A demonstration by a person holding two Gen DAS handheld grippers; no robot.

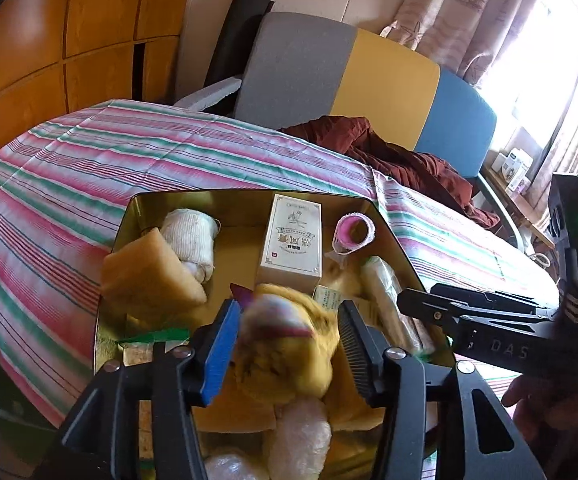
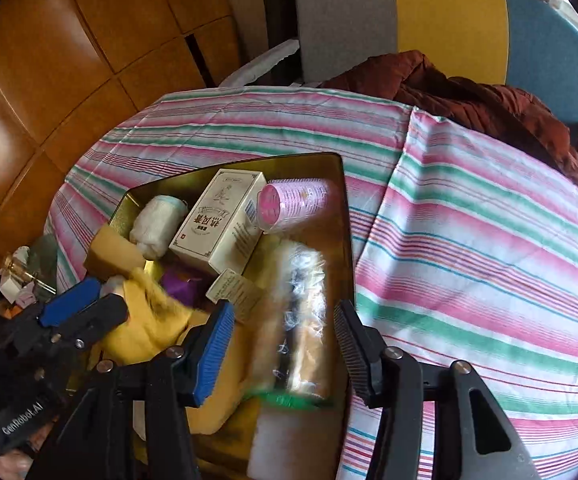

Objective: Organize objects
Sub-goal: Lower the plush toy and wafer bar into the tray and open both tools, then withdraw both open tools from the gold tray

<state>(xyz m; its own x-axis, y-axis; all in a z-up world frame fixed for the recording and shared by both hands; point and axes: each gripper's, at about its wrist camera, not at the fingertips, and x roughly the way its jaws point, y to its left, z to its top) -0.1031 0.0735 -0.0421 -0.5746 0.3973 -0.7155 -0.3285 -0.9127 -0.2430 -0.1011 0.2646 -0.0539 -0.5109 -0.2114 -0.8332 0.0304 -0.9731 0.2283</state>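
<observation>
A gold metal tin sits on the striped bed, full of items: a white box, a pink roll, a white cloth roll, a tan sponge and a clear wrapped packet. My left gripper stands open around a blurred yellow cloth over the tin. My right gripper is open above the wrapped packet and holds nothing; it also shows in the left wrist view.
The striped sheet covers the bed around the tin. A dark red blanket lies at the headboard. Wooden wardrobe doors stand to the left. Small clutter lies beside the bed's left edge.
</observation>
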